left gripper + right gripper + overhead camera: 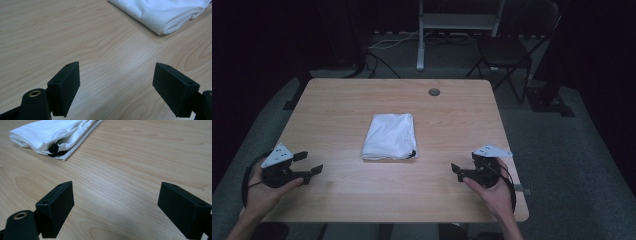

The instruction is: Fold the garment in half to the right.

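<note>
A folded white cloth (390,136) lies flat in the middle of the wooden table (342,100). A small black piece (53,148) shows at its near right corner. My left gripper (311,163) rests at the table's front left, held by a hand, jaws wide open and empty, pointing toward the cloth (162,13). My right gripper (459,171) sits at the front right, also open and empty, with the cloth (52,133) ahead to its left. Both grippers are well apart from the cloth.
A round grommet hole (434,92) sits near the table's far edge. Beyond the table stand a dark folding chair (507,52) and a metal stand (421,37) with cables on the floor. Bare wood surrounds the cloth on all sides.
</note>
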Available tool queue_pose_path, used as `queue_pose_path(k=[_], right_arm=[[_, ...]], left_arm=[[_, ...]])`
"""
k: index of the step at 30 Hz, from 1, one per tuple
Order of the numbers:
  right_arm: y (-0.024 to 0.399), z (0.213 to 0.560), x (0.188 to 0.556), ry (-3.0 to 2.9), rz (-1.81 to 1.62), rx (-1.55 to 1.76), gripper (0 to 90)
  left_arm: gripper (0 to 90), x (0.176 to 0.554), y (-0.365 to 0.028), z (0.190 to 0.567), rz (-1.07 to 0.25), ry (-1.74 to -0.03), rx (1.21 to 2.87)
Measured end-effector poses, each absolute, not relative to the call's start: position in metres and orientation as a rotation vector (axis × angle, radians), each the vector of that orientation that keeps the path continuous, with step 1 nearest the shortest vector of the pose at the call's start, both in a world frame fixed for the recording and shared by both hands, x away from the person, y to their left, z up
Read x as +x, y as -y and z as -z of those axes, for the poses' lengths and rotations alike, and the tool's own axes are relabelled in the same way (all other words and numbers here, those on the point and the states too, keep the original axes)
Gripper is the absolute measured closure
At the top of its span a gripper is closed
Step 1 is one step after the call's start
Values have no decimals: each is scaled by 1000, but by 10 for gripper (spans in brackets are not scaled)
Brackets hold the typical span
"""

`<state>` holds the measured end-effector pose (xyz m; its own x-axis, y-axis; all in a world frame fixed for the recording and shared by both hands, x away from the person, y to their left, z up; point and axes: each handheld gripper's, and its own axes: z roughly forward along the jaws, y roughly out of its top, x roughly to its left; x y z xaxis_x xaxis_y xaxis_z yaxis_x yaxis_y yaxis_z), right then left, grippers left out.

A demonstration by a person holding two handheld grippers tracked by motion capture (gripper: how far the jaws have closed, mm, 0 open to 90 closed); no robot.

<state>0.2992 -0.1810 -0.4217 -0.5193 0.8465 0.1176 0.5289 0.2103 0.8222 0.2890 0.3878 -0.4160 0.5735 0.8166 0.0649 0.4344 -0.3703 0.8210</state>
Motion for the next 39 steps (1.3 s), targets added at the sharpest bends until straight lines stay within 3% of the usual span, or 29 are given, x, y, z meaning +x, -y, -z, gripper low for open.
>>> queue_pose_path(k=[39], right_arm=[[208, 433, 283, -2074, -1195, 1342, 130]], left_arm=[[216, 276, -417, 430, -623, -1104, 1931]])
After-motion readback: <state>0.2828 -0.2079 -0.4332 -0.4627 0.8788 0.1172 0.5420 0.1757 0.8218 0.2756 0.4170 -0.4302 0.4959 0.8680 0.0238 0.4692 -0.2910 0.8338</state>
